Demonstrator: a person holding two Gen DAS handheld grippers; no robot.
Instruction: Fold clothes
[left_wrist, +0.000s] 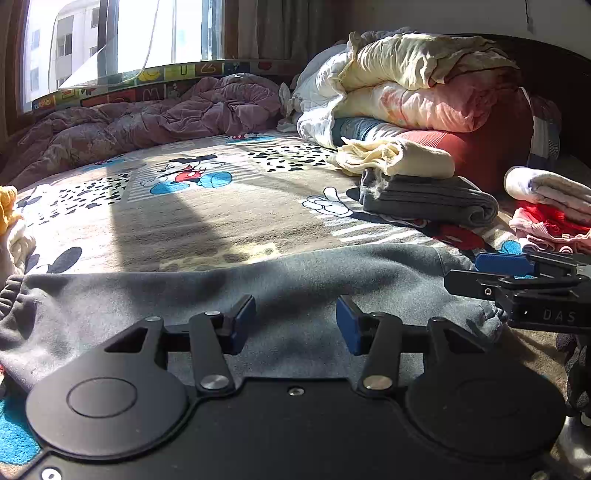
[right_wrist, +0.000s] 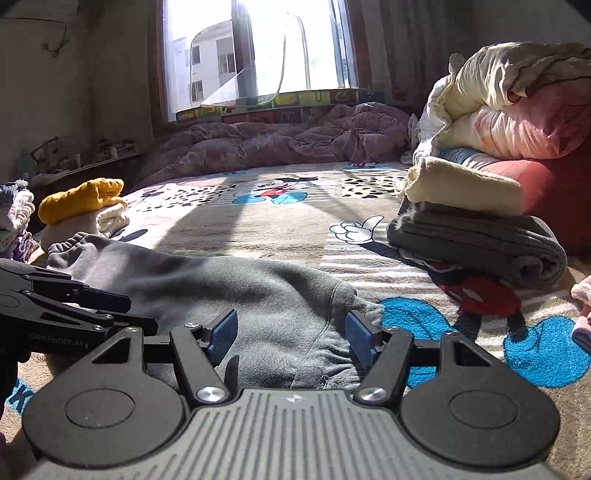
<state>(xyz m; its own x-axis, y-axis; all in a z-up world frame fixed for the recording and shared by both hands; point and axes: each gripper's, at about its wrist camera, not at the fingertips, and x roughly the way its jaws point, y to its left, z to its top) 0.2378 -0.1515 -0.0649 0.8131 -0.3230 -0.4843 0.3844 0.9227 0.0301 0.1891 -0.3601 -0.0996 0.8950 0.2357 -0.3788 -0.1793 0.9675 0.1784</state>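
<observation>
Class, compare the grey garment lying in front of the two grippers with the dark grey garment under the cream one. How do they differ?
The grey garment lies spread out and rumpled across the blanket; the dark grey garment is folded into a compact bundle. The grey garment has nothing on top; the dark grey garment carries a folded cream garment. The spread one looks smooth and lighter, the folded one ribbed and darker. Both rest on the blanket.

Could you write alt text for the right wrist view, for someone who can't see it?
The open right gripper hovers over a grey sweatshirt spread on a cartoon-mouse blanket. A cream garment sits on folded dark grey knitwear at right.
</observation>
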